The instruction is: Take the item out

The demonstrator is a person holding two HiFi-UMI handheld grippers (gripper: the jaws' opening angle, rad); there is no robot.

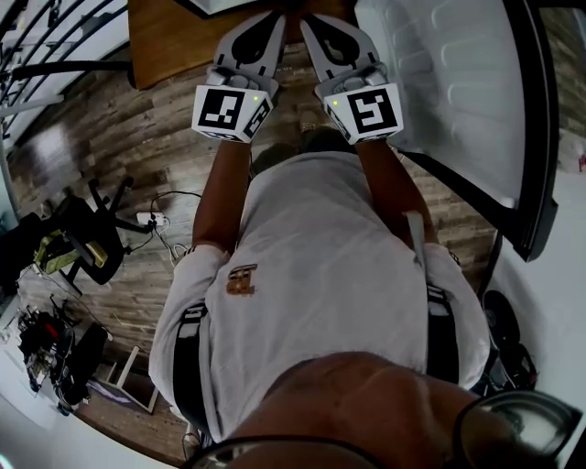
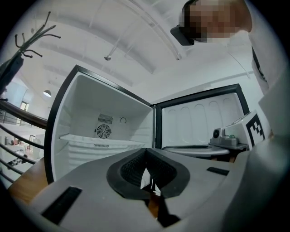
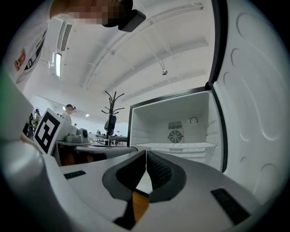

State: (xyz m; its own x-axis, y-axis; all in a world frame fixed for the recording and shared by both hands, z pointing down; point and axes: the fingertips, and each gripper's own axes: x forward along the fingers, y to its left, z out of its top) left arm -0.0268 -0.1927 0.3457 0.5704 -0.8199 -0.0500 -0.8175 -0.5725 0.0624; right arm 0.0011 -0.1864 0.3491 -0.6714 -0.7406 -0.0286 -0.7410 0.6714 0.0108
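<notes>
An open white fridge compartment (image 2: 104, 129) (image 3: 176, 131) stands in front of me, with a wire shelf (image 3: 174, 146) and a round fan grille (image 2: 103, 131) on its back wall. I see no item inside it. Its white door (image 1: 449, 82) (image 3: 253, 90) (image 2: 199, 124) is swung open to the right. My left gripper (image 1: 273, 18) (image 2: 146, 154) and right gripper (image 1: 309, 22) (image 3: 146, 156) are held side by side before the opening, outside it. The jaws of both are shut, with nothing between them.
A wooden surface (image 1: 174, 32) lies under the grippers' tips. A black chair (image 1: 92, 234), a power strip (image 1: 151, 219) with cables and clutter (image 1: 46, 348) sit on the plank floor at left. A coat stand (image 3: 111, 113) rises left of the fridge.
</notes>
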